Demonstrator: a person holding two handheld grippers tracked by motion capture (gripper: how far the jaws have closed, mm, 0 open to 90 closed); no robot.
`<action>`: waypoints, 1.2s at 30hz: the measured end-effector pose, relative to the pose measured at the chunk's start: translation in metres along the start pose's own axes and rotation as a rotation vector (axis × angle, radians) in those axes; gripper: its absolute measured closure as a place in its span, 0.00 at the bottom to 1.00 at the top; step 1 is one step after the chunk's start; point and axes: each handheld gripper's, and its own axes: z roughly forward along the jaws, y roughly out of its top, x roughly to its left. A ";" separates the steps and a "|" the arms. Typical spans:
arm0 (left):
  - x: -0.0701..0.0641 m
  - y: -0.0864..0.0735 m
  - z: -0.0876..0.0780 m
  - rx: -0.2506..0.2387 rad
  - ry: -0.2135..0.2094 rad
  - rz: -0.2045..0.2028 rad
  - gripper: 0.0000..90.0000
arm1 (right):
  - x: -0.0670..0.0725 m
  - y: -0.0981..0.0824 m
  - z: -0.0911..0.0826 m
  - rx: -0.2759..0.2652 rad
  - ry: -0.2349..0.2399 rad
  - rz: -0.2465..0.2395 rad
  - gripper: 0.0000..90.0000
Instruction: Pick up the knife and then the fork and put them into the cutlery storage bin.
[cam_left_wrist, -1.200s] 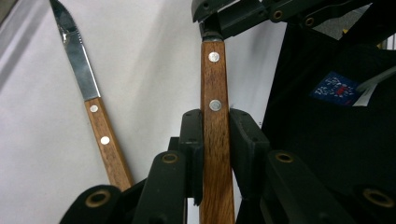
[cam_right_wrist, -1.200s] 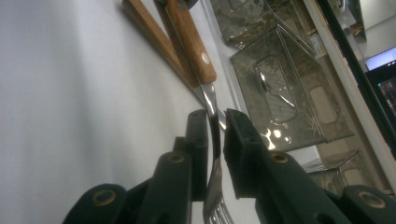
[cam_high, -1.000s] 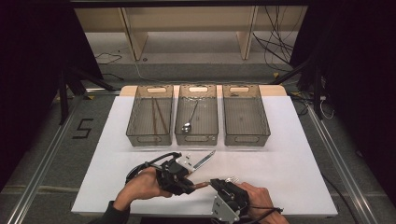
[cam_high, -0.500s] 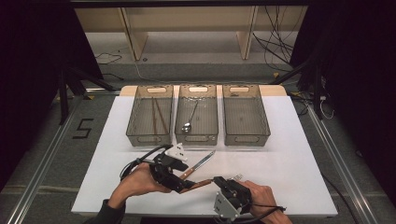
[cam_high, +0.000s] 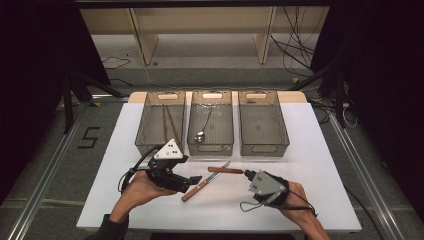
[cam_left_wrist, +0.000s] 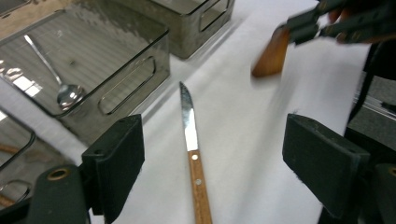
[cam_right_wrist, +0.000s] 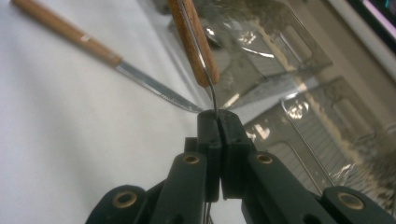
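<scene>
A wooden-handled knife (cam_high: 205, 182) lies on the white table, its blade toward the bins. My left gripper (cam_high: 197, 179) stands over its handle. In the left gripper view the knife (cam_left_wrist: 194, 154) lies between the jaws of that gripper (cam_left_wrist: 219, 140), which have just been opening and do not touch it. My right gripper (cam_high: 245, 173) is shut on the thin metal end of a second wooden-handled utensil (cam_high: 225, 170), held just above the table. In the right gripper view its handle (cam_right_wrist: 194, 42) sticks out past the closed right gripper (cam_right_wrist: 218, 116).
Three clear bins stand in a row at the back: the left bin (cam_high: 145, 145) holds chopsticks, the middle bin (cam_high: 212, 148) a spoon (cam_high: 200, 135), the right bin (cam_high: 263, 148) nothing I can see. White table surface stretches in front of them.
The left gripper has opened, let go of the knife and drawn back to the left. The right gripper has moved right and toward the bins, carrying its utensil.
</scene>
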 end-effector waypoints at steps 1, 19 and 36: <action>0.001 -0.002 0.001 -0.005 0.008 -0.005 0.23 | -0.006 0.000 0.000 0.000 0.007 0.044 0.99; 0.008 -0.041 0.019 -0.052 0.101 -0.073 0.22 | -0.105 0.009 0.009 -0.006 0.116 0.605 0.99; 0.005 -0.059 0.024 -0.052 0.104 -0.104 0.19 | -0.162 0.020 0.041 0.090 0.065 0.737 0.99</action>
